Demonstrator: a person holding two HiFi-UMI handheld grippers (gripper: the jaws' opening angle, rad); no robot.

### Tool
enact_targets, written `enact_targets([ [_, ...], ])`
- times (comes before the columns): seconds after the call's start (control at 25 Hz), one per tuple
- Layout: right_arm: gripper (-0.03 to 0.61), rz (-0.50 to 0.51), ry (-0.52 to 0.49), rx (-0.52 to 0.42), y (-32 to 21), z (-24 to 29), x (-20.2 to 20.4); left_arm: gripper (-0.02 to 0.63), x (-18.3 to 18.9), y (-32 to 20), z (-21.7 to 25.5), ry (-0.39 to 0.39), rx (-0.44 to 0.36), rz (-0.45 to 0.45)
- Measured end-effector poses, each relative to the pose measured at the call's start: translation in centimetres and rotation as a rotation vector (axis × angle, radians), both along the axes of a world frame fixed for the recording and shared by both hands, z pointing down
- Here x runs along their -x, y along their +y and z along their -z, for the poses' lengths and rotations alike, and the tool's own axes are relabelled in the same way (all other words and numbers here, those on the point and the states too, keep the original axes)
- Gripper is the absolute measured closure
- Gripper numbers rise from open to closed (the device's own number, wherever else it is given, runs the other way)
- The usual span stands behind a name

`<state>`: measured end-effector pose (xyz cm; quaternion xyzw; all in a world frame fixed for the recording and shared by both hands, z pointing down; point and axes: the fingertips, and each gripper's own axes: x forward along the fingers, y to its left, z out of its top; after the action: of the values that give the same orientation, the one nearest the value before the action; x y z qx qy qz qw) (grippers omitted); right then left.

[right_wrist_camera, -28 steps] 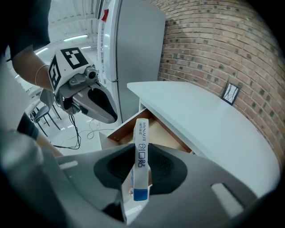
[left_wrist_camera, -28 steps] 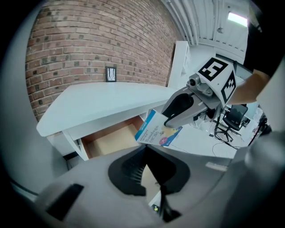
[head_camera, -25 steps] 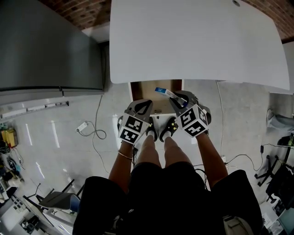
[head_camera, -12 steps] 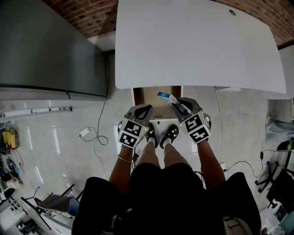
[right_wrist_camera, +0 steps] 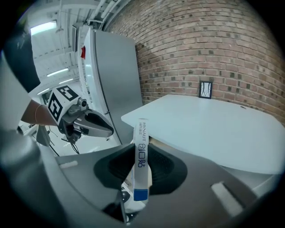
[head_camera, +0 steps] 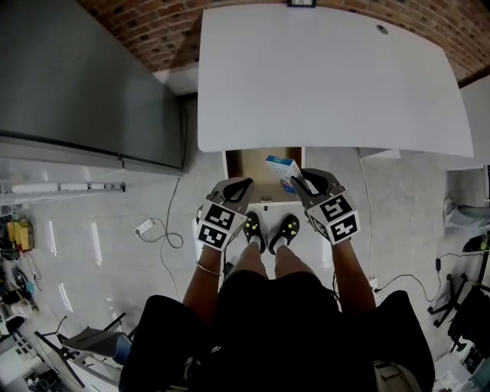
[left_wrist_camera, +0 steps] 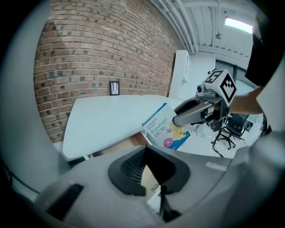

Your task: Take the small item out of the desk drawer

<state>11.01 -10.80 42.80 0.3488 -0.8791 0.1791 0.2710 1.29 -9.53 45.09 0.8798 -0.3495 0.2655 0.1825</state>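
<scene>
In the head view my right gripper [head_camera: 301, 184] is shut on a small white-and-blue bandage box [head_camera: 283, 170], which hangs over the open drawer [head_camera: 246, 164] below the front edge of the white desk [head_camera: 329, 76]. The right gripper view shows the box [right_wrist_camera: 141, 164] edge-on and upright between the pads. My left gripper [head_camera: 237, 185] is shut and empty, left of the box at the drawer's front. From the left gripper view the box [left_wrist_camera: 164, 129] is seen in the right gripper [left_wrist_camera: 196, 111], with the desk [left_wrist_camera: 111, 116] behind it.
A tall grey cabinet [head_camera: 76, 76] stands left of the desk, against a brick wall [head_camera: 153, 23]. A cable and plug [head_camera: 157, 226] lie on the pale floor at the left. The person's shoes [head_camera: 268, 230] are just below the drawer. Chair legs [head_camera: 459, 306] stand at the right.
The right gripper has lifted the box a little and turned it, so its broad face now shows from above. The left gripper has kept its place, still shut.
</scene>
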Motion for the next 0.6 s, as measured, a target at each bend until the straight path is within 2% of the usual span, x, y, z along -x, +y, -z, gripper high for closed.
enact_targets([
  [0.6, 0.479, -0.081, -0.12, -0.052, 0.7, 5.7, -1.2, 0.614, -0.6, -0.6, 5.6, 0.018, -0.101, -0.008],
])
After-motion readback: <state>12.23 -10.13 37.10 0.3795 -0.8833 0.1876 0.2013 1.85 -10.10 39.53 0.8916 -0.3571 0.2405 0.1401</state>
